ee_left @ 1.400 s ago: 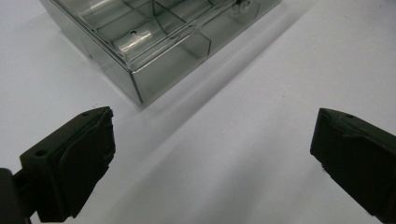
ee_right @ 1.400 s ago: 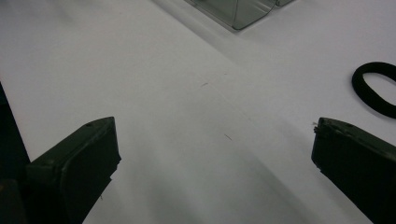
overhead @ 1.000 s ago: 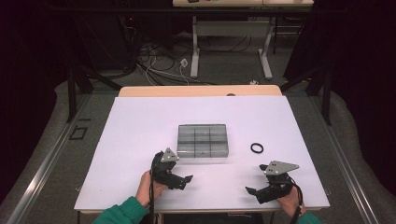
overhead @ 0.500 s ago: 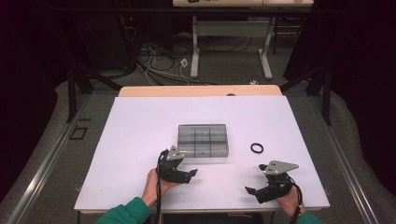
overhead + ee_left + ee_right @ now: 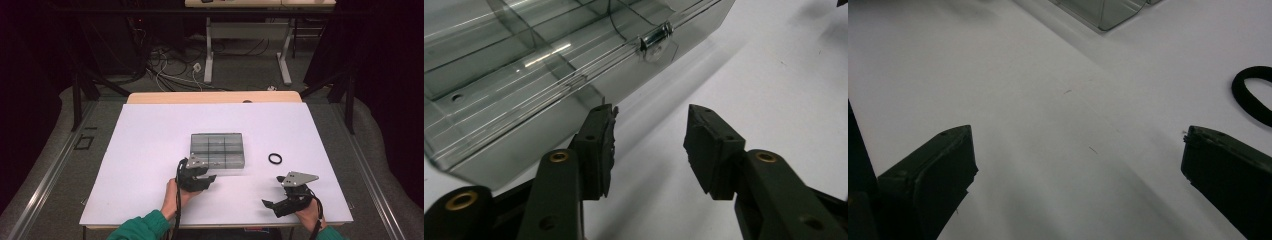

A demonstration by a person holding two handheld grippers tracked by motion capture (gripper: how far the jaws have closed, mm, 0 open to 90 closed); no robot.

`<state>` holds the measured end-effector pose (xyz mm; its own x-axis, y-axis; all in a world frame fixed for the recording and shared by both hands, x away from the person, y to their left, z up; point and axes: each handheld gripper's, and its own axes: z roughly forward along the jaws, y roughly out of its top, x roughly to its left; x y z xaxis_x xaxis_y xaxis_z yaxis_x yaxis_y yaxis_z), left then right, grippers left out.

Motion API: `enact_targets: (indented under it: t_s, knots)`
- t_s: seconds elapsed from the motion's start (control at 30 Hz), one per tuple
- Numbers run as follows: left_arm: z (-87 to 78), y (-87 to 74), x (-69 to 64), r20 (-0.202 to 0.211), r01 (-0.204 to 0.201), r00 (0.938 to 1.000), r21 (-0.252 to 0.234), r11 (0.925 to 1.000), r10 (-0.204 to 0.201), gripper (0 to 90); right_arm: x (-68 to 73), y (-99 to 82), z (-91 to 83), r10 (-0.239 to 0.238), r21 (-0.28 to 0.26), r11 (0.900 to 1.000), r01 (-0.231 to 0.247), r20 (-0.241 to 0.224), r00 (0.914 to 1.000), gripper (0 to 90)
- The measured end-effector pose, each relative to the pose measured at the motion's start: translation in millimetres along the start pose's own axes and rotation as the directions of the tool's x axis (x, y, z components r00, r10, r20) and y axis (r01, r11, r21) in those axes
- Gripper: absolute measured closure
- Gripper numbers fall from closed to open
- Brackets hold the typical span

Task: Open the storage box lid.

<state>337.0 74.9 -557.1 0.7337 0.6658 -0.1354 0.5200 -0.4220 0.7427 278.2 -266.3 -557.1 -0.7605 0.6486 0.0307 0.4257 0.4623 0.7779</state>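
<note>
We are at the approach step: the left hand-held gripper [image 5: 206, 178] sits just beside the near left corner of the clear compartment box [image 5: 218, 149], which lies shut near the middle of the white bench [image 5: 150, 145]. In the left gripper view the jaws have just been closing and now stand partly apart with nothing between them — only bare bench shows in the gap, and the left pad [image 5: 600, 145] is close against the box's front wall, though we cannot tell whether it touches. The box's small metal latch [image 5: 655, 37] lies farther along that front edge, ahead of the jaws.

We judge that the next move calls for bringing the jaws on to the latch or the lid's front lip, so the left hand needs to slide along the wall and line up before pinching — a narrow target on a slippery clear shell.

Further right, a black rubber ring [image 5: 275, 158] lies on the bench near the box. The right hand-held gripper [image 5: 274, 205] waits at the near right edge, its jaws wide apart and empty, with the ring [image 5: 1254, 95] ahead of them.
</note>
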Motion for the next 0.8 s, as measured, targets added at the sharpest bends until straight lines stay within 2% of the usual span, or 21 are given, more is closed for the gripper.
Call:
enact_targets:
  t_s: [0.13,0.27,0.37,0.43,0.57,0.63,0.67,0.7,0.8]
  knots:
    - [3.3,0.7,0.4,0.011,0.025,0.9996,-0.015,0.9996,-0.025,61.6,-0.8,0.1,0.1,-0.009,-0.002,1.0,0.009,-0.002,1.0,0.6]
    - [4.8,2.3,-1.1,0.009,0.031,0.9995,-0.034,0.999,-0.03,64.6,0.4,0.1,0.3,0.002,0.0,1.0,-0.002,-0.003,1.0,0.6]
    - [5.7,3.8,-2.6,0.017,0.052,0.9985,-0.057,0.997,-0.051,67.6,0.1,0.2,0.1,-0.008,0.0,1.0,0.008,-0.002,1.0,0.6]
    - [5.8,4.7,-2.0,0.024,0.052,0.9984,-0.066,0.9965,-0.05,69.4,-0.7,0.2,-0.1,-0.014,-0.005,0.9999,0.014,-0.003,0.9999,0.6]
    - [8.9,4.3,-2.7,0.043,0.091,0.9952,-0.078,0.9927,-0.088,72.0,-0.8,0.3,-0.3,-0.015,-0.005,0.9999,0.015,-0.004,0.9999,0.6]
    - [9.8,4.7,-3.8,0.042,0.092,0.9952,-0.081,0.9925,-0.088,72.3,-0.5,0.3,-0.4,-0.01,-0.003,0.9999,0.01,-0.003,0.9999,0.6]
    - [9.3,5.1,-3.2,0.033,0.072,0.997,-0.081,0.9941,-0.07,72.5,-0.2,0.2,-0.2,-0.008,-0.002,1.0,0.008,-0.001,1.0,0.6]
    - [9.2,5.0,-4.5,0.038,0.089,0.9956,-0.087,0.9922,-0.086,72.9,-0.3,0.5,0.2,-0.015,-0.001,0.9999,0.015,-0.002,0.9999,0.6]
    - [9.0,5.5,-3.8,0.032,0.084,0.9961,-0.083,0.993,-0.082,75.0,1.4,0.8,0.1,-0.008,-0.014,0.9999,0.008,0.002,1.0,0.6]
